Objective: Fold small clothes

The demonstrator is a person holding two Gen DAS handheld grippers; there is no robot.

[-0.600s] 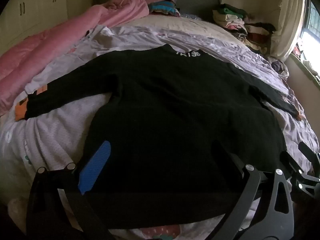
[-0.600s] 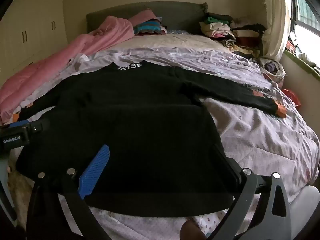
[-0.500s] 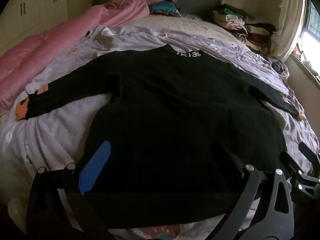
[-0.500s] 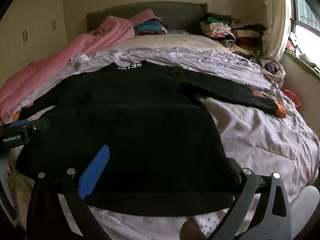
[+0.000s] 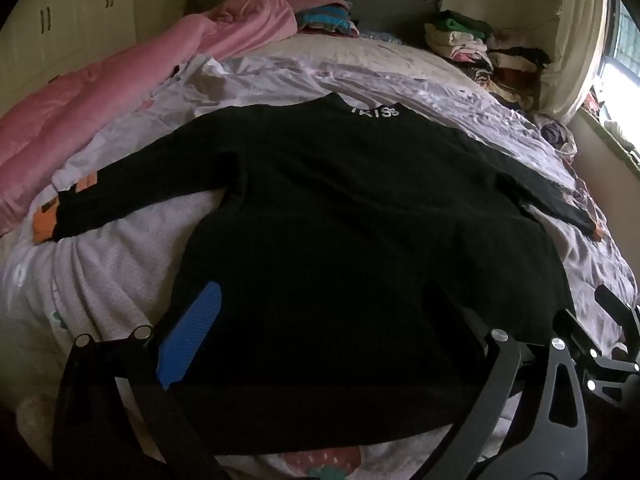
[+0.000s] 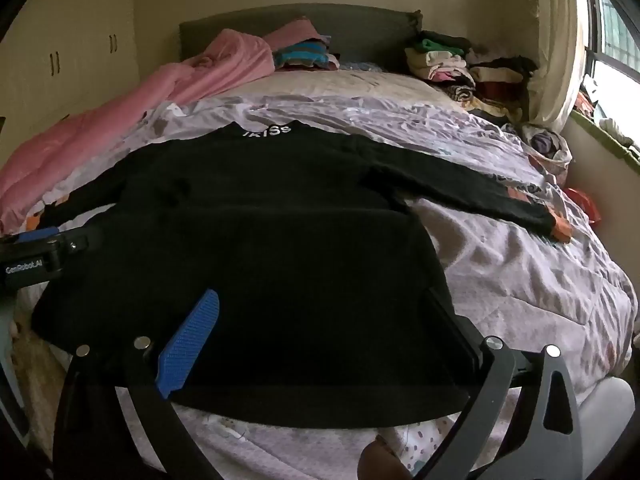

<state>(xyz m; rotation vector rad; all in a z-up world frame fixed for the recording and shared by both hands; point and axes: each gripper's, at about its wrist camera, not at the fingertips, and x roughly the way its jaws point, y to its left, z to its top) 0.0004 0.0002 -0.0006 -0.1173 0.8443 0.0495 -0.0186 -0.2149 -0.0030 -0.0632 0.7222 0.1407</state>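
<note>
Spread flat and face down across the lilac bedspread: a black long-sleeved sweater, collar with white lettering toward the headboard, both sleeves stretched out sideways with orange cuffs at their ends, hem nearest the cameras. Poised above the hem, well apart from each other: left tongs and right tongs, each gaping wide with nothing between the fingers, blue pad on one finger and dark pad on the other. Heaped along the far side: a pink duvet and stacks of folded clothes by the curtain.
</note>
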